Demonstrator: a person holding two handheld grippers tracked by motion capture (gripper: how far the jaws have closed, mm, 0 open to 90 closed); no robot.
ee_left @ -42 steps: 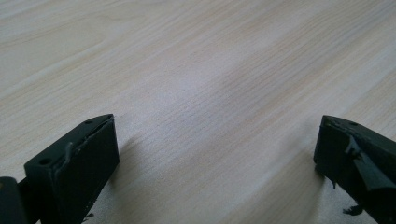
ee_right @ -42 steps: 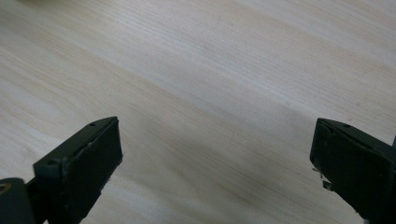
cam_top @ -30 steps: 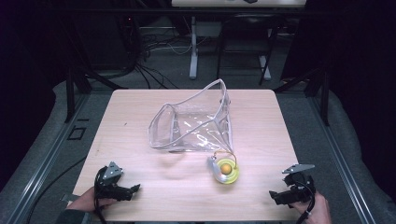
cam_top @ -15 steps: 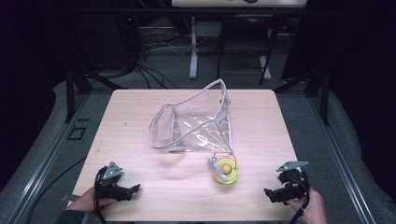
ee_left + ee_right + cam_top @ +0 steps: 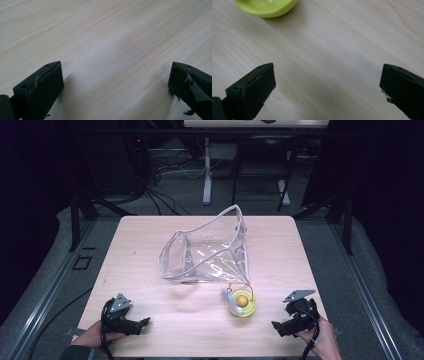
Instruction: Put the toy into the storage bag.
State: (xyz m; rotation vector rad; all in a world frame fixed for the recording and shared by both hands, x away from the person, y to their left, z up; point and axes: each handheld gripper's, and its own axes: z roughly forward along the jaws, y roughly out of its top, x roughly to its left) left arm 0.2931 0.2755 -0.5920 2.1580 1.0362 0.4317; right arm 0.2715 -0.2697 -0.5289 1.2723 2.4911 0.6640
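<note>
High view: my left hand-held gripper [image 5: 142, 322] and right hand-held gripper [image 5: 276, 325] rest low at the near bench [image 5: 150, 240] edge, both holding nothing. The yellow toy [image 5: 242, 304] lies just in front of the clear pouch [image 5: 207, 252], outside it; judged barely started. Left gripper view: jaws spread wide over bare wood. Right gripper view: jaws likewise released, the yellow toy [image 5: 268, 7] ahead, untouched. Grasp and stowing remain.

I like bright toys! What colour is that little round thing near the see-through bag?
Yellow-green toy, with an orange ball on it; clearest in the high view.
</note>
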